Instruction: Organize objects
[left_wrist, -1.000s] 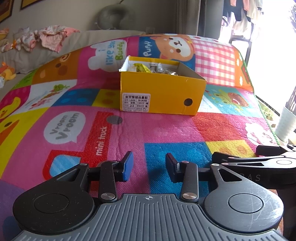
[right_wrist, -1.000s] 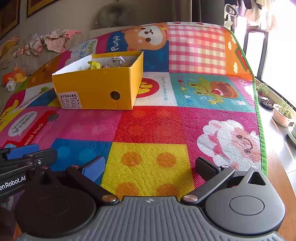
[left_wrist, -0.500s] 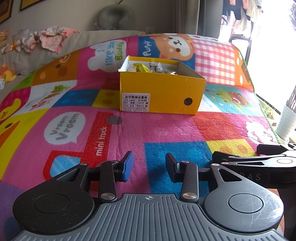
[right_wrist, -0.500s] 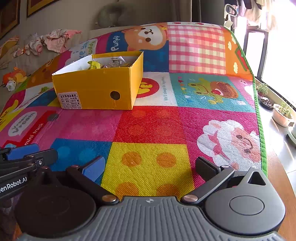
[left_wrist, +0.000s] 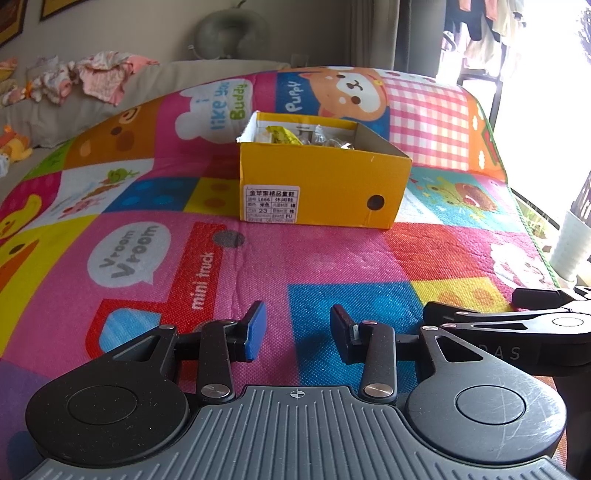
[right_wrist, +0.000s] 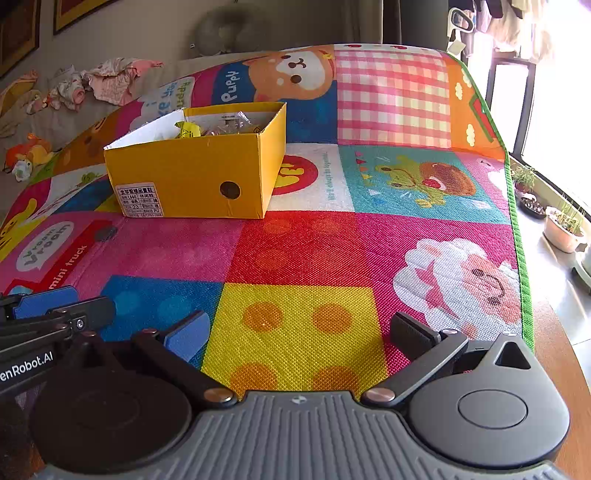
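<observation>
A yellow cardboard shoebox (left_wrist: 317, 188) (right_wrist: 192, 181) stands open on the colourful play mat (left_wrist: 314, 258) (right_wrist: 303, 243), with small wrapped items (left_wrist: 295, 136) (right_wrist: 218, 127) inside. My left gripper (left_wrist: 298, 334) hovers low over the mat, well short of the box, open with nothing between its fingers. My right gripper (right_wrist: 299, 332) is beside it to the right, open wide and holding nothing. Each gripper shows at the edge of the other's view.
A grey sofa with crumpled clothes (left_wrist: 99, 74) and a plush toy (right_wrist: 26, 155) lies beyond the mat at the left. Potted plants (right_wrist: 561, 225) and a white pot (left_wrist: 572, 243) stand on the floor by the bright window on the right.
</observation>
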